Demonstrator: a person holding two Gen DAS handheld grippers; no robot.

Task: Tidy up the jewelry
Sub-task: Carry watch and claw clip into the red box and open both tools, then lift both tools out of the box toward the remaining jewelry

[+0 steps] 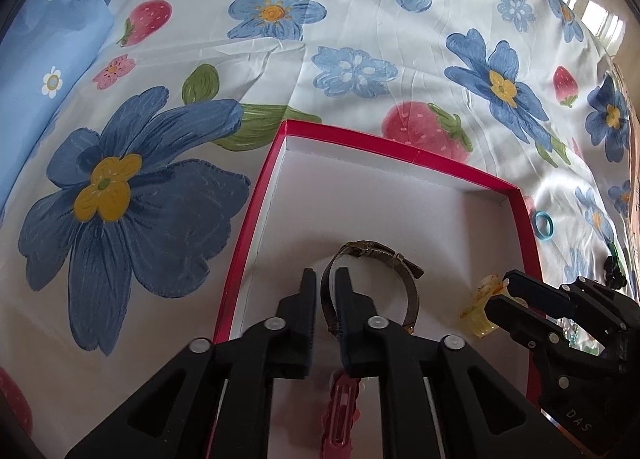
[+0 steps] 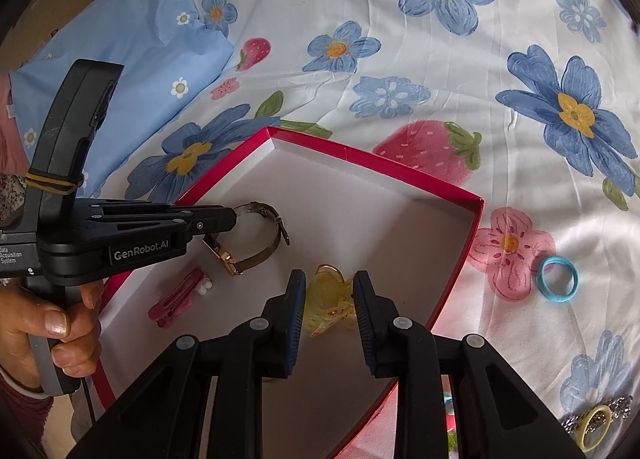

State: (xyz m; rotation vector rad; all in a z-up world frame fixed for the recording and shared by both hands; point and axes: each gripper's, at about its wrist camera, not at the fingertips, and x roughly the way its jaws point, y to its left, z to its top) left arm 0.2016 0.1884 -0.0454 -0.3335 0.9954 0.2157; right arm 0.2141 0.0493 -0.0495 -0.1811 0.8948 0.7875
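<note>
A red box with a white inside (image 1: 400, 147) (image 2: 476, 219) lies on a flowered sheet. My left gripper (image 1: 325, 279) (image 2: 234, 219) is shut on the strap of a gold-brown watch (image 1: 380, 255) (image 2: 256, 255) inside the box. My right gripper (image 2: 329, 283) (image 1: 498, 293) straddles a yellow claw hair clip (image 2: 326, 303) (image 1: 478, 311) over the box floor; the pads look slightly apart from the clip. A pink hair clip (image 2: 176, 299) (image 1: 340, 419) lies in the box.
A blue ring (image 2: 557, 279) (image 1: 544, 225) lies on the sheet right of the box. A yellow ring and a sparkly piece (image 2: 596, 423) lie at the lower right. A light blue pillow (image 2: 132, 71) sits at the far left.
</note>
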